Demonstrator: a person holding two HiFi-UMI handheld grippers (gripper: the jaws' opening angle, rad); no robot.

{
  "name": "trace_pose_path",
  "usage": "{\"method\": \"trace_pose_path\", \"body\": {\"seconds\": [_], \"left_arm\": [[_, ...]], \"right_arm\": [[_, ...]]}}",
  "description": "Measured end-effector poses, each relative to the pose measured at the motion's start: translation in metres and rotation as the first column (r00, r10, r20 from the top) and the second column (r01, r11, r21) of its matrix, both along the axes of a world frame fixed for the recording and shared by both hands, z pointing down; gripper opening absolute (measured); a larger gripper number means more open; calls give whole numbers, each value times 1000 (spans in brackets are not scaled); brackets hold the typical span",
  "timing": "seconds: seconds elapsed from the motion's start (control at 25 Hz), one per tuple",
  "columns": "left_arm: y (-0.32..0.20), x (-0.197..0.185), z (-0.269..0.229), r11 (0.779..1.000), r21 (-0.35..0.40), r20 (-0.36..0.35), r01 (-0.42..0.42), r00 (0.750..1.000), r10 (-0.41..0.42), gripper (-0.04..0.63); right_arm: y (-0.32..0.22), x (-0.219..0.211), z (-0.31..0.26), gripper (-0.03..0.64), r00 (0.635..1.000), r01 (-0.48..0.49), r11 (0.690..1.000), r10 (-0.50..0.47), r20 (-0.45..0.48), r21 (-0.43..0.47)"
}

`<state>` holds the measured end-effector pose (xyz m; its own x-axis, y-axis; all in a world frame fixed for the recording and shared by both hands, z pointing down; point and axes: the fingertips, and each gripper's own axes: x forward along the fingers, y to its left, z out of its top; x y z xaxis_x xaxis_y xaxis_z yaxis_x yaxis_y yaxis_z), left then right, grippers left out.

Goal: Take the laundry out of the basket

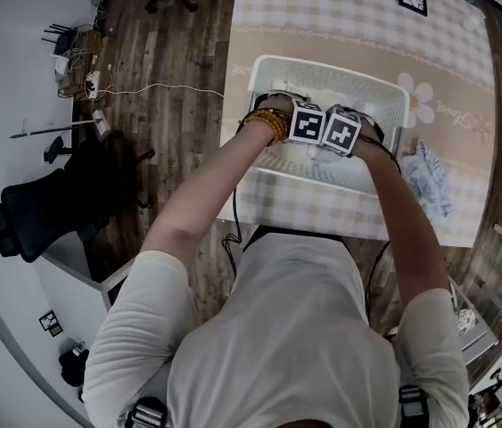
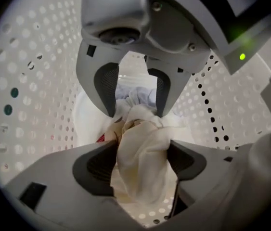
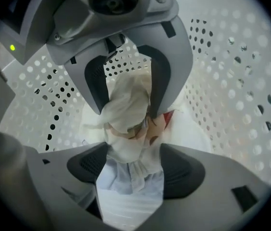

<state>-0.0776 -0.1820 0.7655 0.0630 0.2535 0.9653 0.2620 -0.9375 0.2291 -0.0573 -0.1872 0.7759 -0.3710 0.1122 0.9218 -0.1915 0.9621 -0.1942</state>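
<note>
Head view: reaching steeply down with both arms into the white laundry basket (image 1: 268, 68) near the counter's (image 1: 464, 69) front edge, left gripper (image 1: 307, 123) and right gripper (image 1: 343, 134) close side by side.

Left gripper view: holding fingers (image 2: 96, 165) wide apart astride a bunched cream cloth (image 2: 142, 148) in the basket's bottom; not clamped.

Right gripper view: fingers (image 3: 183, 170) spread likewise over the same bundle and a pale blue garment (image 3: 111, 182).

Judged the grasping step; next, close on cloth, then lift clear of the rim.

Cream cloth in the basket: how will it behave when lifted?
Probably floppy: the cream cloth is bunched in soft folds, so it should drape and hang. Likely light, as it looks thin. It may drag up the pale blue fabric touching it in the basket.
</note>
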Motion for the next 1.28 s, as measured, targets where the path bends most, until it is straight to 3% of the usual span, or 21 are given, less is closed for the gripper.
{"method": "trace_pose_path", "body": {"seconds": [0.2, 0.4, 0.6, 0.8, 1.28], "left_arm": [[4, -1, 20, 1000, -5, 11, -5, 1000, 5, 368], [5, 1, 28, 1000, -12, -7, 8, 1000, -8, 360], [13, 2, 27, 999, -50, 2, 20, 1000, -20, 255], [15, 0, 16, 997, -45, 12, 57, 998, -56, 173], [0, 4, -44, 997, 45, 23, 68, 997, -69, 149]], "right_arm": [[2, -2, 17, 376, 1000, 12, 1000, -12, -2, 13], [1, -2, 22, 335, 1000, 20, 998, -20, 2, 57], [11, -5, 23, 205, 1000, 29, 999, -28, -8, 39], [14, -5, 14, 127, 1000, 26, 999, -26, -8, 39], [-1, 2, -47, 109, 1000, 12, 992, -11, -7, 129]]}}
